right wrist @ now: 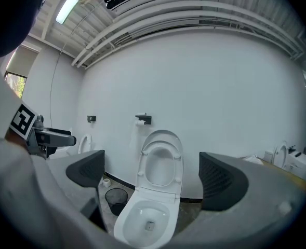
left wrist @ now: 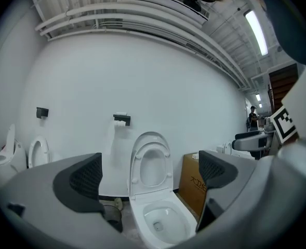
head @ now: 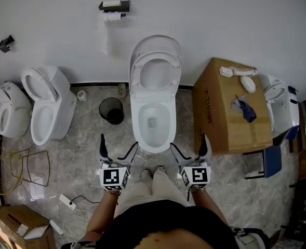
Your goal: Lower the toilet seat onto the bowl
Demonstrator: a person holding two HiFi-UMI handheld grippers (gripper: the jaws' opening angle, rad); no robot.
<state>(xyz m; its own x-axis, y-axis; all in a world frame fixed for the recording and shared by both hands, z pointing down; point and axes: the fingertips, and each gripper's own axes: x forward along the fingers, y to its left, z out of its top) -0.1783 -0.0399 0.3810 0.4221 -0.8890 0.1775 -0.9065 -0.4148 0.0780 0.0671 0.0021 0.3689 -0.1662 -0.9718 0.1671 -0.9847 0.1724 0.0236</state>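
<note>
White wall, grey marble floor [head: 80, 144], head view looks steeply down. Far left of frame: two white toilets [head: 38, 105] side by side against the wall, lids up. Below them a gold wire basket [head: 20, 170]. Lower left corner holds a small cardboard box [head: 17, 224], and a white power strip [head: 67, 200] with its cable lies next to it. Black waste bin [head: 111, 110] sits just left of the centre toilet. Upper centre, a toilet paper holder [head: 114, 7] on the wall with a strip of paper hanging down.

Centre: the task toilet. Toilet seat [head: 136, 79] is raised, upright against the lid, which leans at the wall. The bowl [head: 153, 121] is open, its front edge toward the person.

Left gripper [head: 119, 147] is at lower centre-left, near the bowl front but not touching. Its own view shows its jaws wide apart and nothing between them, with the raised seat and bowl seen well beyond the gap. Right gripper [head: 189, 147] is lower centre-right, level with the left one. Its jaws are also wide apart and empty, facing the same toilet. The person's feet show between the two grippers.

Right of the toilet: a large cardboard box [head: 215, 113] touching or just beside the bowl, with a blue item [head: 244, 109] and white items on top. Far right, another white toilet [head: 277, 105], partly hidden.
</note>
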